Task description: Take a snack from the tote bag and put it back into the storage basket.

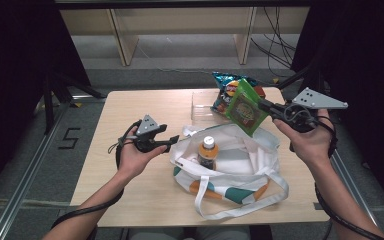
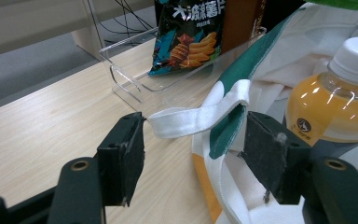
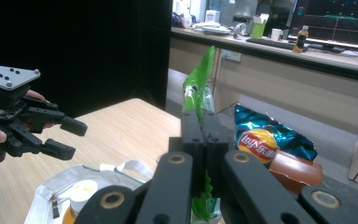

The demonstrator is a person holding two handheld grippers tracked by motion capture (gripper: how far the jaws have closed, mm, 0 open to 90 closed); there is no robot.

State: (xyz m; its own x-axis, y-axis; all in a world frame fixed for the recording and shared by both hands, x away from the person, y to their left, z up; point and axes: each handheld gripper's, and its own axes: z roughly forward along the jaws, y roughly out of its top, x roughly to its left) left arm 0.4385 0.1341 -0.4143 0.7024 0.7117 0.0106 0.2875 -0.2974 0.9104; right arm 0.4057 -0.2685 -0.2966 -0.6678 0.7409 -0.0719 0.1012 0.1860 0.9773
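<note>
Jaws of the right gripper [image 1: 264, 105] are clamped on a green snack packet [image 1: 244, 107], held over the white tote bag [image 1: 240, 160] on the desk [image 1: 130, 107], seemingly for dropping in. Left gripper [image 2: 191, 140] jaws are parted around the bag strap [image 2: 191, 119], beside a bottle [image 1: 208, 151].

bottle [image 1: 208, 151] sits inside the tote bag [image 1: 252, 165] mid-table, clear tray [image 1: 201, 106] just behind it, chip bags [image 1: 226, 91] at the tray's right end
</note>
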